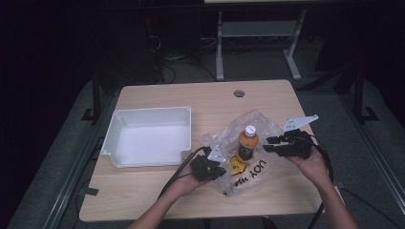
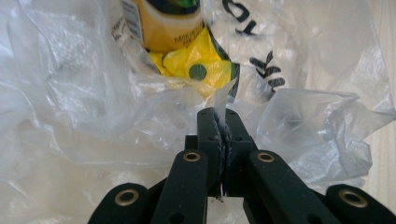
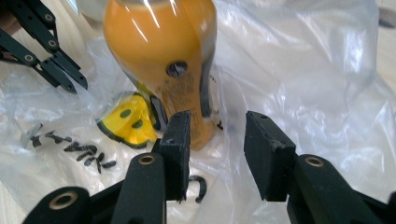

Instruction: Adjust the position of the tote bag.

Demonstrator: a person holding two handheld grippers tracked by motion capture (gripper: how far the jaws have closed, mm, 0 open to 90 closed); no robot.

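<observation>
standing upright on crumpled clear plastic bag: orange bottle, white cap; left jaws pinch bag, right jaws open.

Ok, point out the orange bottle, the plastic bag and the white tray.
bottle (image 1: pixel 248 143), high view, on its label.
plastic bag (image 1: pixel 260 121), high view, on its far crumpled part.
white tray (image 1: pixel 186 128), high view, on its right wall.

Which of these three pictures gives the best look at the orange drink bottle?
The high view: the bottle shows whole there, white cap on top, standing upright on the clear plastic bag. The right gripper view shows its orange body close up but cuts off the cap. The left gripper view catches just its labelled lower end behind crumpled plastic.
</observation>
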